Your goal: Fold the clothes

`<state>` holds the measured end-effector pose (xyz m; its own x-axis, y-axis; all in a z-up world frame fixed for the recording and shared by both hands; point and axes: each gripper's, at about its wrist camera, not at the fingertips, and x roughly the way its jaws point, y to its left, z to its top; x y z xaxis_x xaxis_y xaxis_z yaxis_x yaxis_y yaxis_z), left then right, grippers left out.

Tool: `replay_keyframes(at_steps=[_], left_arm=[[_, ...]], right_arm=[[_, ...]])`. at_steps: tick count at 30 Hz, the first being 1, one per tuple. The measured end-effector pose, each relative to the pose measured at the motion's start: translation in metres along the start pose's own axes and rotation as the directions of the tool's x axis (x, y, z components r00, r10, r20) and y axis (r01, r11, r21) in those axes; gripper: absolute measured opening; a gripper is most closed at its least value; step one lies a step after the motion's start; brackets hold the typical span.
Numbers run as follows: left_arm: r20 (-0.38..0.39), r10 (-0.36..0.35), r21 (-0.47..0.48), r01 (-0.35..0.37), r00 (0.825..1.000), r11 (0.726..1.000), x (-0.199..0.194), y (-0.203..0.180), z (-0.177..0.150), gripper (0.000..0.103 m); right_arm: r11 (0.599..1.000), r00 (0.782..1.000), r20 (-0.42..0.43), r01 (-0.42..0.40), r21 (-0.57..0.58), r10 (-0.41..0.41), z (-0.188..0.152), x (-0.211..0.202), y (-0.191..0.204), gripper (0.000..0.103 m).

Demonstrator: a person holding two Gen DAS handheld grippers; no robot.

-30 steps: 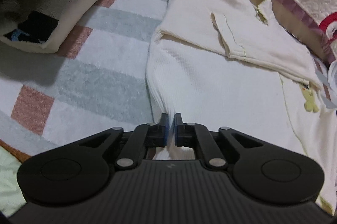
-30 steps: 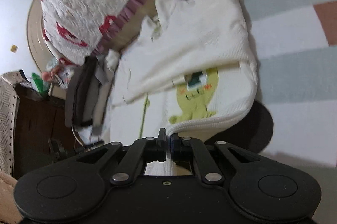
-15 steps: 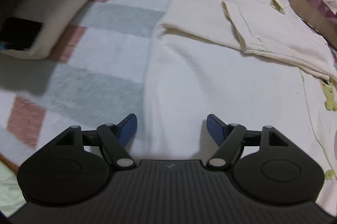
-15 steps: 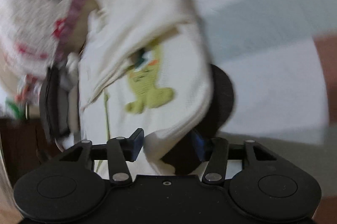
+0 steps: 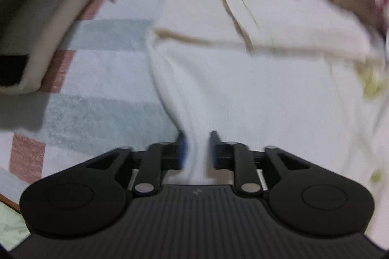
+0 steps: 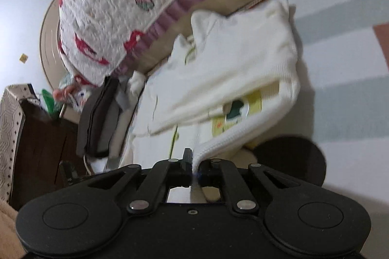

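Cream top (image 5: 243, 93) lies spread on the striped rug (image 5: 97, 69), its upper part already folded over the body, and it stretches away from both grippers toward the quilted bedspread (image 6: 116, 3) at the far side. That is the relation the next fold turns on: the garment's long axis runs forward from the fingers, so I judge the near hem has to be carried straight up and over along that axis.

Both hands sit at the near edge. The left gripper (image 5: 196, 149) has a raised ridge of the near left edge between its blue pads; the jaws are closing, with a narrow gap left, and whether the pads already press the cloth I cannot tell through the blur. The right gripper (image 6: 193, 170) is pinched tight on the ribbed hem at the near right corner, which lifts off the rug toward it. The right hand looks the readier of the two, already holding cloth.

From the left wrist I see the plain stretch of the body, the folded sleeve edge across it, and a pile of folded clothes (image 5: 36, 27) off to the left on the rug. Only the right wrist shows the yellow-green print (image 6: 238, 110) peeking from under the folded layer, a dark round object (image 6: 289, 161) beneath the lifted hem, and a dark bag (image 6: 97, 117) beside the garment's far edge.
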<state>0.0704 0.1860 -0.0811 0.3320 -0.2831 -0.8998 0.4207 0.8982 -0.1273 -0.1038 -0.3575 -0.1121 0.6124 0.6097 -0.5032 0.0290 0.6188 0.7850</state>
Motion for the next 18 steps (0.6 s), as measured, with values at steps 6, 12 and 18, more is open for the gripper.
replay_keyframes(at_steps=[6, 12, 18], left_arm=[[0.046, -0.023, -0.045, 0.025, 0.999, 0.999, -0.005, 0.005, 0.013, 0.003], [0.246, -0.083, -0.093, 0.109, 0.966, 0.99, -0.051, 0.022, 0.075, 0.003], [0.37, -0.03, -0.09, 0.068, 0.929, 0.994, -0.053, 0.024, 0.143, 0.003]], right_arm=[[0.999, 0.999, -0.025, 0.032, -0.003, -0.032, 0.006, 0.01, -0.01, 0.006], [0.989, 0.985, 0.137, -0.094, -0.11, 0.108, 0.049, -0.017, 0.003, 0.006], [0.989, 0.947, 0.315, -0.023, -0.144, 0.068, 0.11, -0.022, -0.005, 0.006]])
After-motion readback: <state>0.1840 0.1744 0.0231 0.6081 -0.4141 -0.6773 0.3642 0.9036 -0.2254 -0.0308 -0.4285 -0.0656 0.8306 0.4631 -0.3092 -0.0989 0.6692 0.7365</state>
